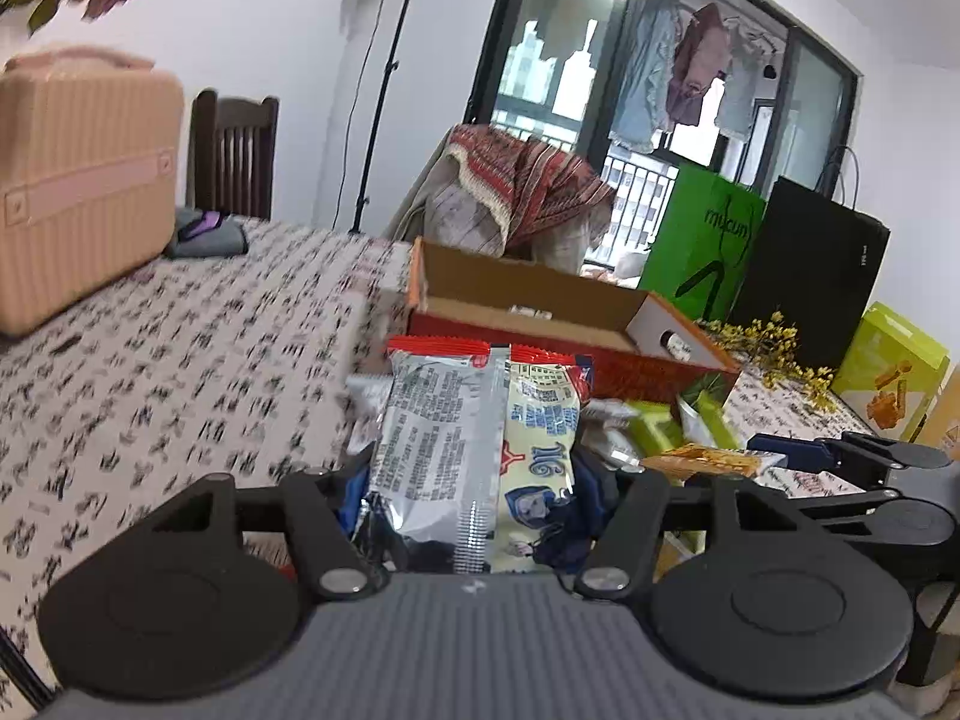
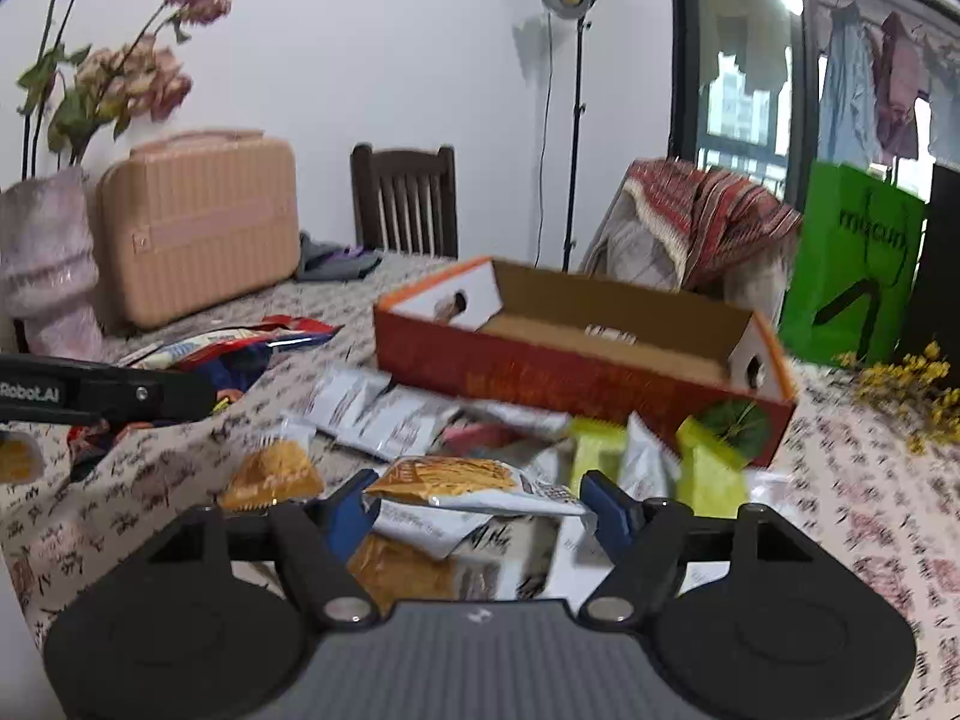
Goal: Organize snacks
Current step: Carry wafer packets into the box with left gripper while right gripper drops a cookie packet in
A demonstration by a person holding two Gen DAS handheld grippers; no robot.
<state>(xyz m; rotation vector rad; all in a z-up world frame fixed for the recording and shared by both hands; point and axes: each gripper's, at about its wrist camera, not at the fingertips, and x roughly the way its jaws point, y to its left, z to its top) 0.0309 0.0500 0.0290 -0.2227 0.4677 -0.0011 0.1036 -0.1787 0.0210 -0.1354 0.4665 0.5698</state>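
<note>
1. Snacks: two are off the table, one in each gripper, which suggests both are bound for the box [image 2: 576, 354] lying ahead of the fingers.
2. Left gripper [image 1: 468, 480]: its jaws are narrowed on a milk packet [image 1: 474, 450], which stands upright between them with its red crimped top pointing towards the box.
3. Right gripper [image 2: 480, 507]: its blue fingers [image 2: 345, 516] pinch an orange packet [image 2: 462, 480] from both ends, so the packet lies flat and crosswise above the loose pile.
4. Looks: the milk packet shows a silvery printed back, a centre seam and a cartoon figure low down. The orange packet is a small pillow bag, orange on its face and white at its ends.
5. Pile [image 2: 384, 414]: white, green and orange packets lie just beyond the right fingers, between them and the near wall of the box.
6. Box interior: nearly bare, with one small item far inside.
</note>
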